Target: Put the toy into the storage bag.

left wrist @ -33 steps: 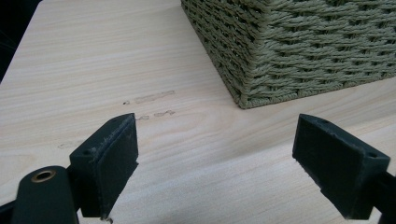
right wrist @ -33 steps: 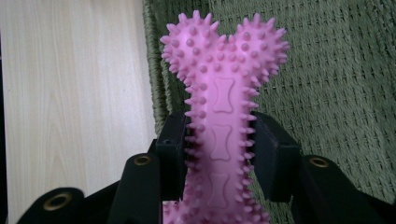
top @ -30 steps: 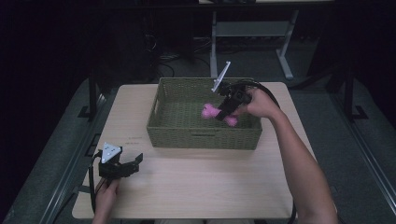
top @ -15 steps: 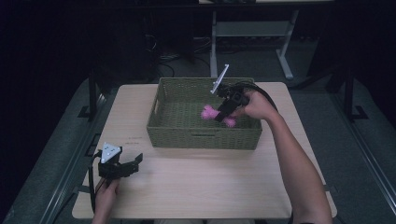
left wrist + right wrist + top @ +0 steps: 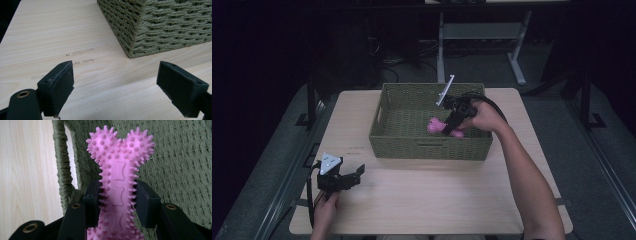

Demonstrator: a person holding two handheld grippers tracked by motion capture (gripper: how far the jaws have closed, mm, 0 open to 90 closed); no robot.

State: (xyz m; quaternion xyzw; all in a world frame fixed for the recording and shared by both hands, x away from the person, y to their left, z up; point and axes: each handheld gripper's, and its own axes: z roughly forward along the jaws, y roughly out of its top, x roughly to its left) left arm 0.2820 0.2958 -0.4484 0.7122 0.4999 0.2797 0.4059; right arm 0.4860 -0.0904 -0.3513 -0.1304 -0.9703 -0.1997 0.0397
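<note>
High view, toy: pink bone toy point(image 5: 435, 125), small, inside the woven green basket point(image 5: 427, 147), near its front right side.
High view, right gripper point(image 5: 449, 126): reaching down into the basket, jaws clamped on the pink bone toy.
High view, left gripper point(image 5: 353, 173): low over the pale wood table point(image 5: 427, 200) near its front left corner, well apart from the basket.
Left gripper view: black blocky pads point(image 5: 60, 87) spread wide with nothing between; basket corner in thick rope-like weave just ahead.
Right gripper view, toy: rubbery pink, covered in tiny spikes, little bone shapes embossed down the shaft point(image 5: 119, 185); lobed end sticking up past the pads, shaft pinched between them.
</note>
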